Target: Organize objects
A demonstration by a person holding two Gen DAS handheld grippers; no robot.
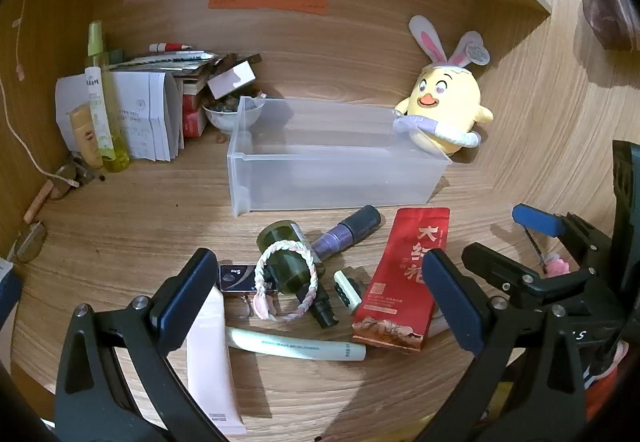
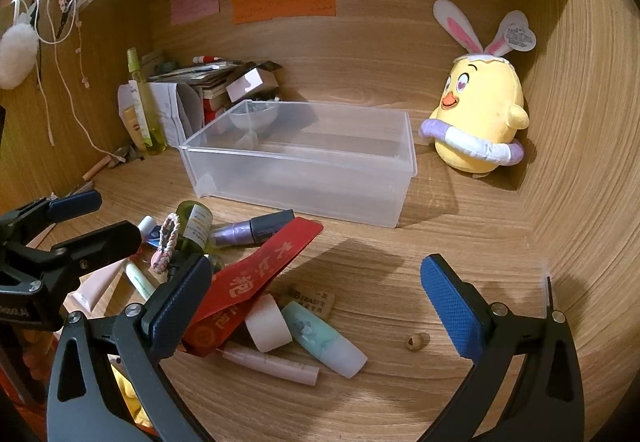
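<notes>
Bin point(image 2: 304, 178): clear plastic box sitting behind the pile.
Pouch point(image 1: 404, 278): shiny red, lying flat between both grippers.
Left gripper point(image 1: 316, 294): hanging wide open.
Right gripper point(image 2: 316, 302): hanging wide open.

Home desk nook, wooden shelf point(image 2: 360, 74), sticky notes point(image 2: 284, 2), plush chick point(image 2: 480, 114)

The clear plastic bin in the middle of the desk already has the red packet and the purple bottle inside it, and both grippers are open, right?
Not quite. The clear plastic bin is empty. The right wrist view shows the red packet and purple bottle lying on the desk in front of it. The left gripper and right gripper are indeed open.
</notes>
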